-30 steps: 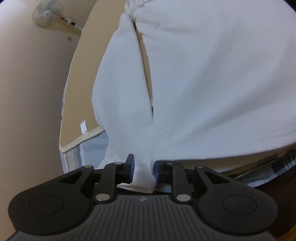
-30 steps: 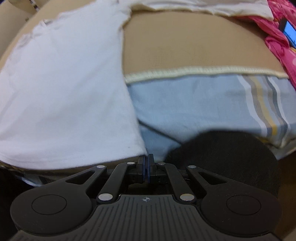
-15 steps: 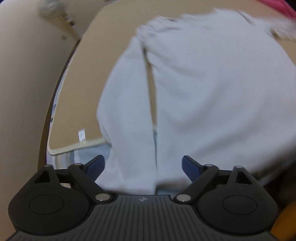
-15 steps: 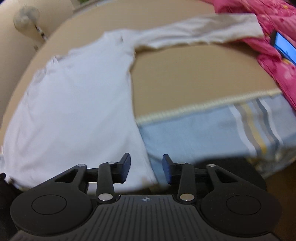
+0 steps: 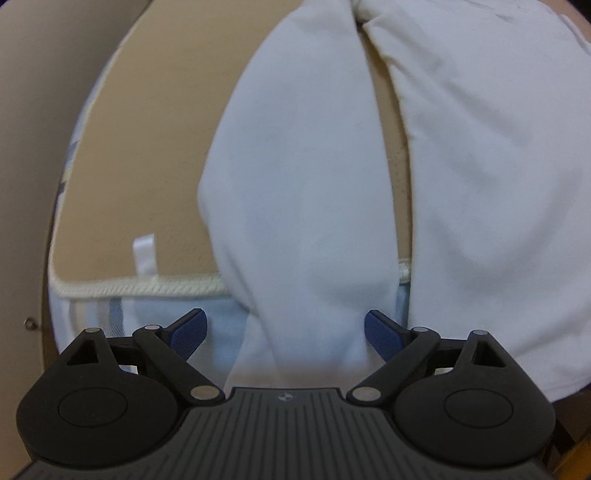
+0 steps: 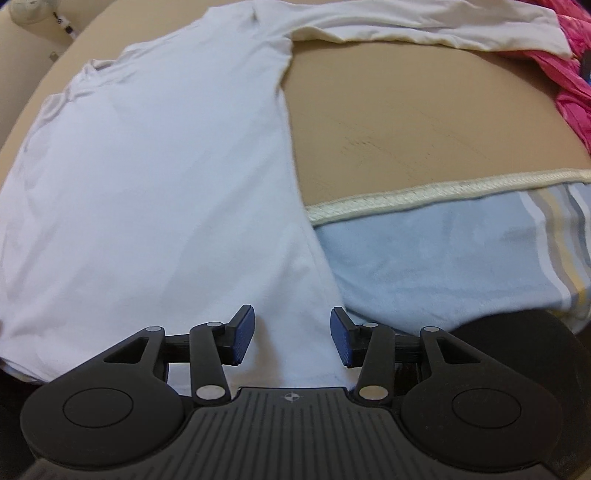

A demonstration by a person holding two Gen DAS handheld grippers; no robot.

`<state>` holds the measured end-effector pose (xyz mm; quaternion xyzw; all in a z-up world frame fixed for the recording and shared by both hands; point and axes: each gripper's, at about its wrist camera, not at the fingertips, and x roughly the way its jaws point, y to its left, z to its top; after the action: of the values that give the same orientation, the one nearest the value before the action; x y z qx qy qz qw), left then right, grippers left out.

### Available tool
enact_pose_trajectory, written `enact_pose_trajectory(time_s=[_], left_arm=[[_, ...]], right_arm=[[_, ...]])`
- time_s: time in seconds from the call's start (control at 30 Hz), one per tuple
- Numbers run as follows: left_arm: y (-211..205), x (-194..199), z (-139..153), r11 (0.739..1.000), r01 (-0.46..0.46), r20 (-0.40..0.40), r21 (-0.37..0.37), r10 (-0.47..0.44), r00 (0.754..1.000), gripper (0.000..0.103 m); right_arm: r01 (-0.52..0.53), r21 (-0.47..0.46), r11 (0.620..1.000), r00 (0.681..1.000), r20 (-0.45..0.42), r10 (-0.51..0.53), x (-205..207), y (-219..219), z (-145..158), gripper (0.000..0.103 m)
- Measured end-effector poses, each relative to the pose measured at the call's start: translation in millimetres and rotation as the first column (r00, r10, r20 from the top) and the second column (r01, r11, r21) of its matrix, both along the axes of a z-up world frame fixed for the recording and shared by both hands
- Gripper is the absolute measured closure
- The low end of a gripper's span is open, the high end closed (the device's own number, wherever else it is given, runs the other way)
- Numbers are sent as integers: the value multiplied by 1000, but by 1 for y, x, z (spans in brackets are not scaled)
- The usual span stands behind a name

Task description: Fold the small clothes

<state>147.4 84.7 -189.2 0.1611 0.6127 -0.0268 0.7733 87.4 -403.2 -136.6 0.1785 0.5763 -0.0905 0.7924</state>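
A white long-sleeved shirt (image 6: 155, 177) lies spread flat on a tan blanket (image 6: 406, 122). In the left wrist view its left sleeve (image 5: 303, 184) runs down beside the body (image 5: 498, 166) and hangs over the blanket's edge. My left gripper (image 5: 286, 334) is open, its jaws wide on either side of the sleeve's cuff end. My right gripper (image 6: 291, 338) is open over the shirt's bottom right hem corner. The other sleeve (image 6: 424, 26) stretches out to the far right.
The tan blanket has a cream braided edge (image 6: 443, 192) over a light blue striped sheet (image 6: 443, 258). A pink cloth (image 6: 569, 81) lies at the far right. A white label (image 5: 144, 254) sits near the blanket's edge. A fan (image 6: 22, 11) stands far left.
Both grippers were shut on the shirt a second ago, the left on the sleeve end, the right on the hem corner. Both have opened and let go; the shirt now lies flat.
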Motion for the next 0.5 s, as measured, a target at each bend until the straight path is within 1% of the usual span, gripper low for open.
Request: enact_pose_trajectory(time_s=[0.03,0.07,0.1,0.13,0.17,0.2,0.23,0.3,0.37,0.4,0.43,0.47,0.5], left_arm=[[-1,2,1,1000,14,-4,-12,-14,1000,17],[-1,5,1,999,32,-16,-38,-33,999,27],[-2,7,3,996,44,-38,-81,-47,998,52],[-2,10,8,994,41,-49,-102,-46,998,83],[-1,13,13,994,33,-54,-102,-39,998,95],[3,17,19,994,15,-60,-113,-22,998,95],[11,22,29,990,-15,-53,-139,7,999,95],[34,31,52,984,-63,0,-165,64,998,95],[70,47,78,972,-146,64,-184,160,985,95],[94,59,90,960,-210,102,-186,232,967,94],[123,73,99,935,-305,134,-183,331,934,92],[152,89,105,887,-421,150,-189,450,880,88],[183,99,107,820,-536,157,-200,567,808,82]], right_arm=[[2,-2,1000,1000,-7,-2,1,2,0,55],[4,-5,1000,1000,-15,-4,3,4,0,55],[4,-9,1000,1000,-20,-4,6,7,2,55],[1,-14,1000,1000,-22,-1,9,11,3,55],[-9,-19,1000,1000,-22,9,10,14,4,55],[-21,-24,1000,1000,-21,20,12,17,5,55],[-35,-32,999,999,-20,34,14,22,7,55],[-58,-51,997,998,-16,58,17,28,10,55],[-81,-68,994,997,-13,80,20,35,13,55],[-87,-73,993,996,-13,87,20,36,14,55],[-94,-76,993,996,-15,93,22,38,15,55],[-99,-78,992,995,-18,97,24,41,13,55],[-105,-80,991,994,-24,103,26,43,13,55]])
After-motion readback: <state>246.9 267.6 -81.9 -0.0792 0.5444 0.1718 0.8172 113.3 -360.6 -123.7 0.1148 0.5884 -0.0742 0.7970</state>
